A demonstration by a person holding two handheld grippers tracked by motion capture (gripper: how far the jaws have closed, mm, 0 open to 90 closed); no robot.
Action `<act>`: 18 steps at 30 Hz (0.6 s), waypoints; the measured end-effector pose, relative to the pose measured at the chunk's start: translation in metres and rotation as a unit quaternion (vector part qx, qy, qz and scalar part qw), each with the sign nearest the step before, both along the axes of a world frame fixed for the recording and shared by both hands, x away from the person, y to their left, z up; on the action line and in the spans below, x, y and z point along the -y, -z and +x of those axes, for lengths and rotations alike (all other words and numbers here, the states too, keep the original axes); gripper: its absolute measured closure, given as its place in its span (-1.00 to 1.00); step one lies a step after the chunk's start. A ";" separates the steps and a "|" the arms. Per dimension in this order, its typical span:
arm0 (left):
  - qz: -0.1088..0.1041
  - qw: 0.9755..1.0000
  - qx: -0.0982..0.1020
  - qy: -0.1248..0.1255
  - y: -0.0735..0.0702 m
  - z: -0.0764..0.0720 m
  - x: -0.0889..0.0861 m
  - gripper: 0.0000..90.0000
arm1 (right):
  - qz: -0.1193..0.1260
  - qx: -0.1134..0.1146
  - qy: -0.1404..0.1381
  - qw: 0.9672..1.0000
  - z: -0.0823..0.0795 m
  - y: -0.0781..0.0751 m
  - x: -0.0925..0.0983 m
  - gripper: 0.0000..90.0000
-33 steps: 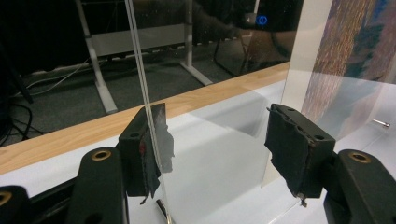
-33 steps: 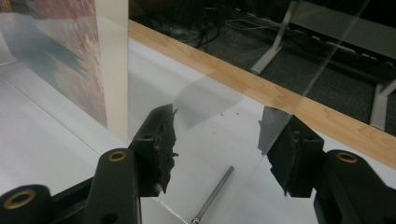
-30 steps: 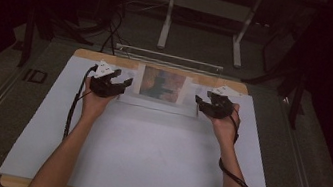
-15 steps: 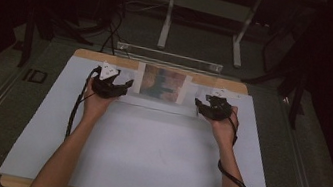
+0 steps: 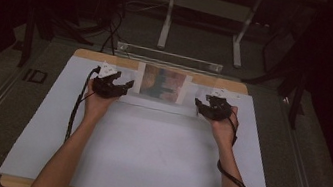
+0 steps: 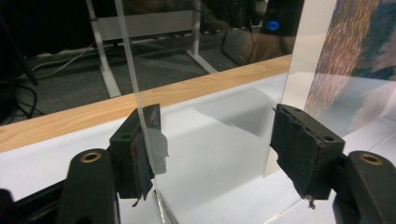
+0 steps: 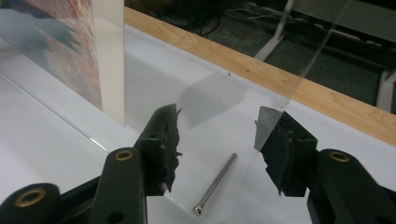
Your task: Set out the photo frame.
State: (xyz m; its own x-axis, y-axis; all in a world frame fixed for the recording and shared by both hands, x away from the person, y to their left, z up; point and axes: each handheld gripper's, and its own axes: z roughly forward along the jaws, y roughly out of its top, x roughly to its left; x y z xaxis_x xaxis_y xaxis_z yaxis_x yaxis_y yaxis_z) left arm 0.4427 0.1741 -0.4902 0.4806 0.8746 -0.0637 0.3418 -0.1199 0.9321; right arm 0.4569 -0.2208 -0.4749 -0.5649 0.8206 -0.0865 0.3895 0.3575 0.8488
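A clear picture stand stood at the far edge of the table, a gripper at each end.

The clear acrylic picture stand [image 5: 163, 84] held a colourful printed picture [image 5: 163, 83]. It looked stiff, light, slippery and easy to scratch, so the bare clear ends seemed the best places to hold. The left gripper [image 5: 114, 85] was spread wide, its jaws just opened, with the left clear edge between them. The right gripper [image 5: 210, 106] was also spread, its jaws just narrowed a little, around the right end. A small metal pin [image 7: 215, 183] lay on the white table mat [image 5: 143, 161].
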 end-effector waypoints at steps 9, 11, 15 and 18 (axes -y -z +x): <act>-0.015 1.000 -0.011 -0.005 -0.003 -0.002 0.000 -0.21 | 0.011 -0.007 0.000 1.000 -0.001 -0.002 0.002 0.12; -0.012 1.000 -0.013 -0.007 -0.004 -0.003 0.000 -0.21 | 0.012 -0.008 0.001 1.000 -0.001 -0.003 0.002 0.12; -0.014 1.000 -0.011 -0.010 -0.005 -0.007 0.002 -0.22 | 0.007 -0.004 0.003 1.000 -0.004 -0.003 0.002 0.12; -0.018 1.000 -0.014 -0.013 -0.006 -0.010 0.004 -0.23 | -0.001 0.000 0.006 1.000 -0.007 -0.004 0.002 0.11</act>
State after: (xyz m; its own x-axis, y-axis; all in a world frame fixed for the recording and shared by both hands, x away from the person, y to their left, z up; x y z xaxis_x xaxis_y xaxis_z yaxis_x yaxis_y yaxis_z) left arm 0.4326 0.1697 -0.4840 0.4556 0.8835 -0.1092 0.3710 -0.0770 0.9254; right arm 0.4496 -0.2229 -0.4708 -0.5555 0.8268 -0.0884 0.3931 0.3548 0.8483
